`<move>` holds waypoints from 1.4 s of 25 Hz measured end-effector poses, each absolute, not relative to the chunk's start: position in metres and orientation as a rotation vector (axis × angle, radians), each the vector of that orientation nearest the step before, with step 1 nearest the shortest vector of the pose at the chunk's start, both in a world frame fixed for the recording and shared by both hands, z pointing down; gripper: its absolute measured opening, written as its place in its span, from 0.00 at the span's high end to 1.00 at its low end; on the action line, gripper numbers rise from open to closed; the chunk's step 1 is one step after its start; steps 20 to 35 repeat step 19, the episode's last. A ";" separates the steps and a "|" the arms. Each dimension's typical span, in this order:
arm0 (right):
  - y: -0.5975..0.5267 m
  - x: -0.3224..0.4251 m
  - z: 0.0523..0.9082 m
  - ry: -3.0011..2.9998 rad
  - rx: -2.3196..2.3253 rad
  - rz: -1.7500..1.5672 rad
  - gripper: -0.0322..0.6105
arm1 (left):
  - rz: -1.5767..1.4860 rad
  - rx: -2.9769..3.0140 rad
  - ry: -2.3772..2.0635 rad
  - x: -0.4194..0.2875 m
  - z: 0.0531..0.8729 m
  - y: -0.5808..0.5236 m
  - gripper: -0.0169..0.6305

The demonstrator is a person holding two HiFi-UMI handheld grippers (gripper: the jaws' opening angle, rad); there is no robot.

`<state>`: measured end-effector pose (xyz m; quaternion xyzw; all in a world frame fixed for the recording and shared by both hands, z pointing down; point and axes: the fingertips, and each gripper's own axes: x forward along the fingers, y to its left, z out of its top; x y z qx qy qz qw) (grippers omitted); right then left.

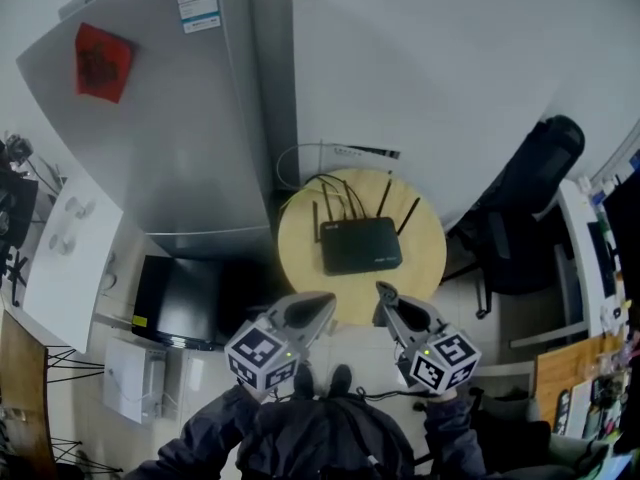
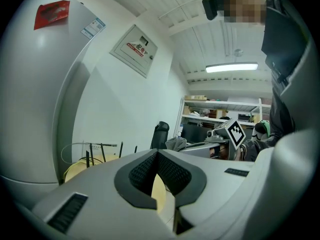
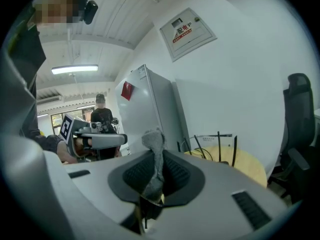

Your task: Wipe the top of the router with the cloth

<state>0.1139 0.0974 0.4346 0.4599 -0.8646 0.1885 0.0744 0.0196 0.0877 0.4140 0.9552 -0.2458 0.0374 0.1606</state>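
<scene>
A black router point(image 1: 360, 245) with several antennas lies flat on a small round wooden table point(image 1: 426, 260). Both grippers hover near the table's front edge, short of the router. My right gripper point(image 1: 385, 294) is shut on a small grey cloth point(image 3: 155, 156), which stands up in a strip between its pads. My left gripper point(image 1: 324, 308) is shut with nothing between its tips point(image 2: 156, 153). In the left gripper view the router's antennas point(image 2: 102, 151) rise over the table at the left. The right gripper view has the antennas point(image 3: 219, 145) at the right.
A tall grey fridge point(image 1: 170, 118) stands left of the table, with a black box point(image 1: 180, 300) on the floor below it. A black office chair point(image 1: 528, 208) is at the right. Cables point(image 1: 300, 163) loop behind the router. A person point(image 3: 101, 115) stands far off.
</scene>
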 end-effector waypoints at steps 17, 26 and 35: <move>0.095 0.121 0.431 -2.599 1.339 0.542 0.84 | 0.101 2.721 -0.703 0.033 0.416 0.086 0.99; 0.094 0.120 0.432 -2.598 1.337 0.539 0.84 | 0.102 2.720 -0.705 0.031 0.417 0.085 0.99; 0.094 0.120 0.432 -2.598 1.337 0.539 0.84 | 0.102 2.720 -0.705 0.031 0.417 0.085 0.99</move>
